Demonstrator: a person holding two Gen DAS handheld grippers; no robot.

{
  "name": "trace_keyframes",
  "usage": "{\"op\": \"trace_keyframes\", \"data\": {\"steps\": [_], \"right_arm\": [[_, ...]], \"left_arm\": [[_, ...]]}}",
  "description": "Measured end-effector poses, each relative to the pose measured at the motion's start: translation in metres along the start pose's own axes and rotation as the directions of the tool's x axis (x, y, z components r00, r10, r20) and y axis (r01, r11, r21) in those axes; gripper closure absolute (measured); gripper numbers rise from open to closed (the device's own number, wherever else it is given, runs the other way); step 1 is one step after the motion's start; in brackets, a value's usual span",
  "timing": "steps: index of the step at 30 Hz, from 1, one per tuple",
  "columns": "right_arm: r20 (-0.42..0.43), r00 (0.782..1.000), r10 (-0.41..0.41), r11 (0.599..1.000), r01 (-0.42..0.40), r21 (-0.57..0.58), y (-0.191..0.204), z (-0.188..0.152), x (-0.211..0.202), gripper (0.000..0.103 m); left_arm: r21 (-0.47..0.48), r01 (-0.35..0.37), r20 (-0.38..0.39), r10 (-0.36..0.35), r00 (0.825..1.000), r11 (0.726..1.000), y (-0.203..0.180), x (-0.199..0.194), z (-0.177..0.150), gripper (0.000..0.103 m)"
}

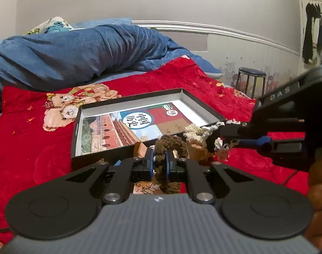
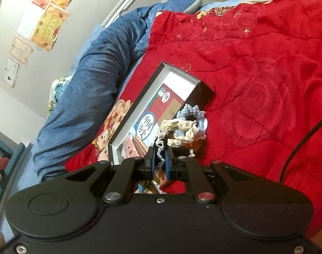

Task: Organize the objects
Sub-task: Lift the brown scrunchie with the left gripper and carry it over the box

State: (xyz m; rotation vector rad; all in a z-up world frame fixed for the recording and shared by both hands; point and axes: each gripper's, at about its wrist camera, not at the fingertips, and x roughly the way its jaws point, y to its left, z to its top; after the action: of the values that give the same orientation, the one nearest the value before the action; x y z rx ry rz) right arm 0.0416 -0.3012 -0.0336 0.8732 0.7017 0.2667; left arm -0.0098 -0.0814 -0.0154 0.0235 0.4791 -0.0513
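Observation:
A shallow black box [image 1: 98, 151] with a white inside lies on the red blanket and holds a book [image 1: 127, 129] with Chinese writing. My left gripper [image 1: 160, 160] is shut on an olive-brown crocheted scrunchie [image 1: 171, 146] just in front of the box's near edge. My right gripper [image 2: 160, 158] is shut on a black and white lace scrunchie [image 2: 161, 148], which also shows in the left wrist view [image 1: 213, 139]. Cream and light blue scrunchies [image 2: 187, 124] hang bunched with it on a brown card [image 1: 198, 151]. The box [image 2: 203, 95] and book [image 2: 148, 124] lie just beyond.
A red blanket [image 1: 34, 148] with a bear print [image 1: 63, 110] covers the bed. A rolled blue duvet [image 1: 76, 50] lies behind the box. A stool [image 1: 251, 80] stands by the wall at the right. Posters [image 2: 48, 25] hang on the wall.

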Motion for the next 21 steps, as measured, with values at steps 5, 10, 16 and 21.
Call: {"op": "trace_keyframes", "data": {"steps": [5,10,16,21], "right_arm": [[0.015,0.998,0.053,0.998,-0.053,-0.020,0.004,0.000,-0.001,0.093],[0.014,0.997,0.079,0.996,-0.079,-0.048,0.010,-0.002,0.001,0.093],[0.001,0.997,0.080,0.992,-0.079,-0.098,0.018,-0.012,0.000,0.093],[-0.004,0.995,0.103,0.985,-0.103,-0.136,0.027,-0.017,-0.004,0.093]], "left_arm": [[-0.058,0.000,0.021,0.001,1.000,0.998,0.011,-0.006,0.006,0.089],[-0.109,0.009,0.032,-0.006,0.999,0.994,0.023,-0.009,0.013,0.089],[-0.170,0.013,0.056,-0.004,0.998,0.985,0.038,-0.020,0.022,0.089],[-0.200,0.038,0.101,-0.018,0.995,0.979,0.055,-0.036,0.040,0.089]]}}
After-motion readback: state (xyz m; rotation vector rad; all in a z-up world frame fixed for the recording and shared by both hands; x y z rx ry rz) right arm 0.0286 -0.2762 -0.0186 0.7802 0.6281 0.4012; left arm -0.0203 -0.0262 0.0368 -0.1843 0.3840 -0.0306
